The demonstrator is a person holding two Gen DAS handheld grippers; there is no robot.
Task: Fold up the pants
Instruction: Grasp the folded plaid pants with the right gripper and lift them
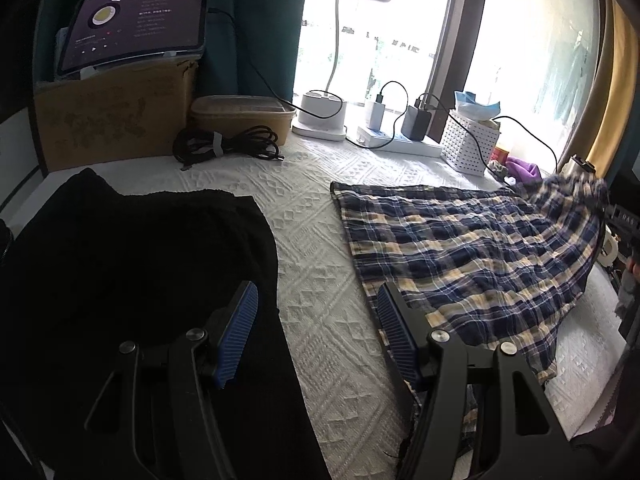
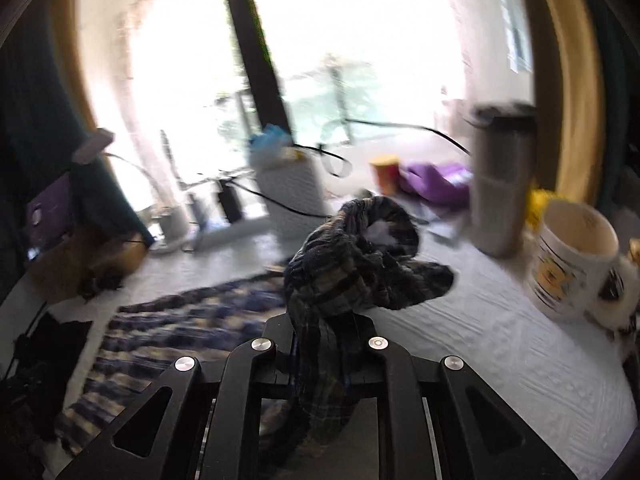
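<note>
Two garments lie on the white textured bedspread (image 1: 316,216): plaid pants (image 1: 472,248) spread to the right, a black garment (image 1: 132,264) to the left, well apart. Left gripper (image 1: 316,316) hangs above the bare cover between them, jaws standing wide, blue pads (image 1: 240,332) holding nothing. Right gripper (image 2: 324,332) is clamped on a bunched end of the plaid pants, that end raised off the cover while the rest lies flat. Mug (image 2: 572,256) stands nearby.
</note>
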